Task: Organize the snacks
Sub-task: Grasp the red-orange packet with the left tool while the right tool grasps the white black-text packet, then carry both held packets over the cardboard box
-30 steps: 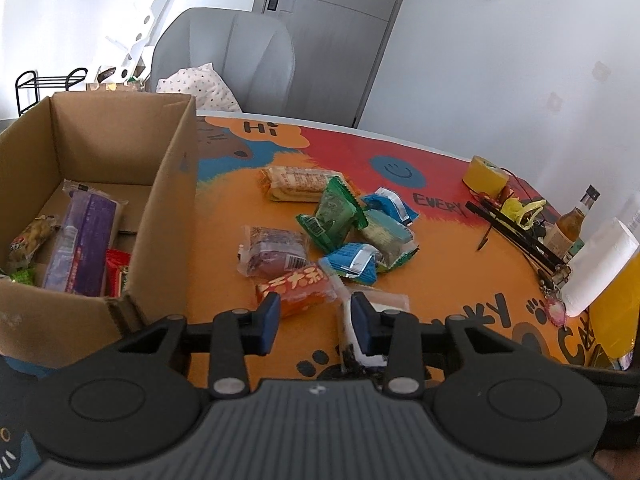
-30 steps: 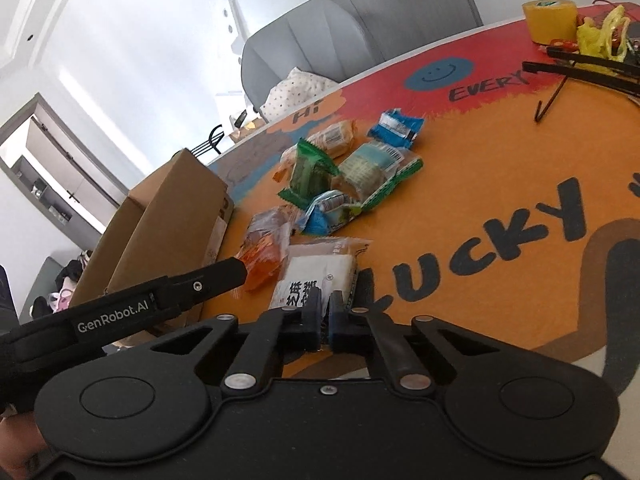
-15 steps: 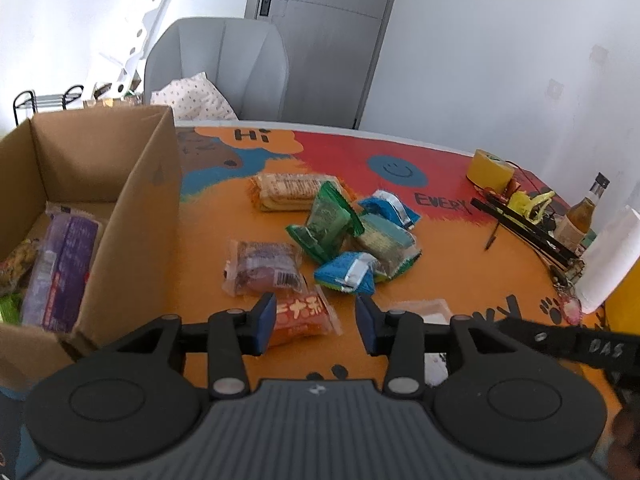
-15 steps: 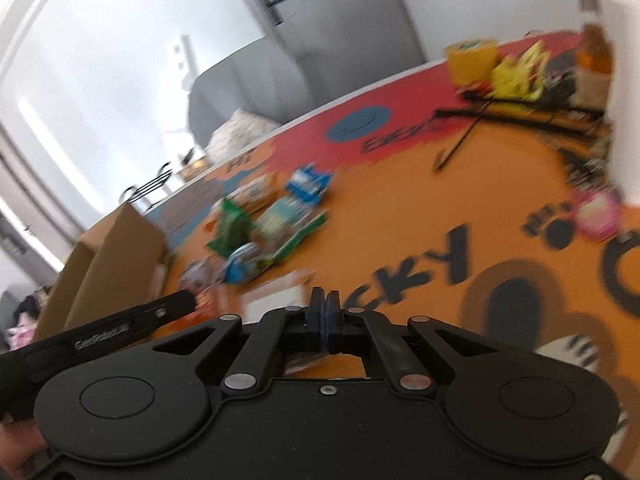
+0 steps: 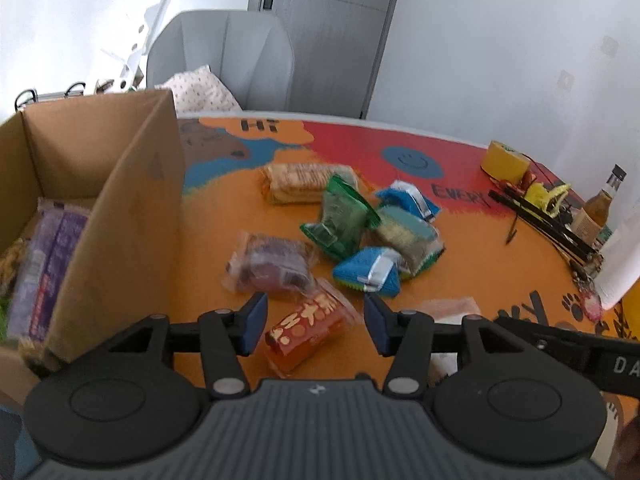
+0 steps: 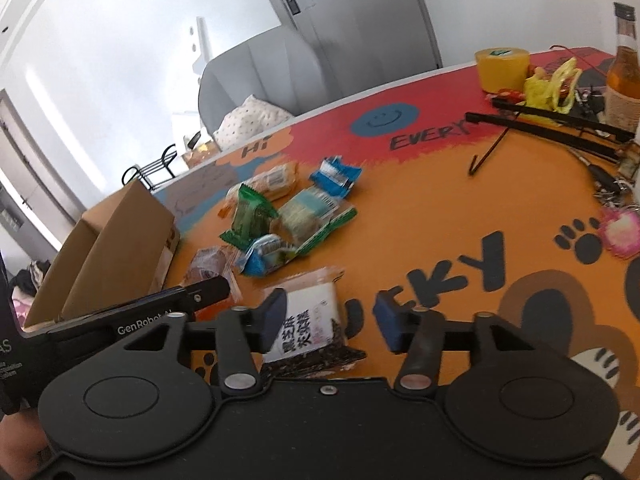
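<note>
Several snack packets lie on the orange table mat. My left gripper [image 5: 314, 322] is open, its jaws on either side of a red-orange packet [image 5: 308, 328]. Beyond it lie a purple-filled clear packet [image 5: 272, 266], a green packet [image 5: 340, 218], blue packets [image 5: 368, 270] and a long biscuit pack [image 5: 308, 180]. My right gripper [image 6: 330, 320] is open over a white packet with black print [image 6: 306, 326]. A cardboard box [image 5: 120, 216] stands at the left with a purple pack [image 5: 44, 268] inside.
At the right of the table stand a yellow tape roll [image 6: 502, 68], black rods [image 6: 560, 124], a bottle [image 6: 624, 64], a white paper roll [image 5: 620, 264] and a pink keychain [image 6: 620, 236]. A grey chair [image 5: 224, 60] stands behind the table.
My right gripper has opened from shut and dropped back over the white packet. My left gripper has opened wider and moved forward, so the red-orange packet sits between its jaws.
</note>
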`<state>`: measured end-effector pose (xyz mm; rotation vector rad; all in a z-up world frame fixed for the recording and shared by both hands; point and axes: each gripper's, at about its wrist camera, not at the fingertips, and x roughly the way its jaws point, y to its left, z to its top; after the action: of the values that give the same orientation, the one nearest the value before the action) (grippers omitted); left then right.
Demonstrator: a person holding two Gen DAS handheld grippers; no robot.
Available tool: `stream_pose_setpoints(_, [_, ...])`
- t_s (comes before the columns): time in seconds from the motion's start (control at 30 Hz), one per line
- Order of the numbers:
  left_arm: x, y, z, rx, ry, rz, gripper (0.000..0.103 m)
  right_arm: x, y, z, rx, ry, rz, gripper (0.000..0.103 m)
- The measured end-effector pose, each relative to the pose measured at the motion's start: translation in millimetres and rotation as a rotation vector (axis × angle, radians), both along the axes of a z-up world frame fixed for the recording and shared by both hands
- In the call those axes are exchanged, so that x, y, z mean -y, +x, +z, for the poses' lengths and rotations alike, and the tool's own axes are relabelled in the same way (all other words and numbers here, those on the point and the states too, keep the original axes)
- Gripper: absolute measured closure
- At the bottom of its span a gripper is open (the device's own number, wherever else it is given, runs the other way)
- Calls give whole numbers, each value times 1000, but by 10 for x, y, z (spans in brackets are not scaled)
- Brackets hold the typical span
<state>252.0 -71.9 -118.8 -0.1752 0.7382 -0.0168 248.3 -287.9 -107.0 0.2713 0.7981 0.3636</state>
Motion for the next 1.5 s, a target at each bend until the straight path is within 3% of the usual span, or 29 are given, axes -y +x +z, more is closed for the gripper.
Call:
stream_pose_setpoints(0.3, [22, -86, -74, -45, -15, -24, 63, -145, -45, -27, 12, -47, 36, 25])
stream_pose_setpoints(0.37, [33, -92, -96, -43, -8, -24, 67, -177, -58, -29, 15, -62, 46, 22])
stream_pose_setpoints(0.43, [51, -100, -104, -42, 19, -18, 80, -211, -68, -25, 20, -83, 53, 20])
stream_pose_setpoints(0.67, [-1, -218, -83, -61, 11, -31, 85, -361, -74, -89, 25, -194, 44, 13])
stream_pose_setpoints(0.73, [-18, -266, -72, -65, 3, -34, 85, -410, -94, -135, 26, -231, 53, 16])
stream_pose_setpoints(0.8, [-18, -300, -50, -62, 3, -37, 85, -440, -123, -163, 32, -253, 60, 37])
stream_pose_setpoints(0.83, [-19, -318, -34, -60, 0, -38, 85, -452, -141, -161, 41, -273, 59, 41])
stream_pose_setpoints(1.17, [-32, -446, 200, -8, -20, -55, 85, -357, -244, 26, 79, -219, 26, 44])
stream_pose_setpoints(1.23, [-49, -465, 246, 5, -25, -56, 85, -355, -262, 88, 93, -215, 24, 51])
stream_pose_setpoints(1.3, [-66, -485, 290, 13, -29, -56, 85, -342, -258, 137, 88, -189, 29, 67])
stream_pose_setpoints(1.47, [-127, -525, 356, 31, -30, -46, 85, -382, -255, 120, 70, -202, 39, 67])
stream_pose_setpoints(1.5, [-139, -536, 357, 32, -29, -43, 85, -383, -248, 100, 54, -199, 41, 61])
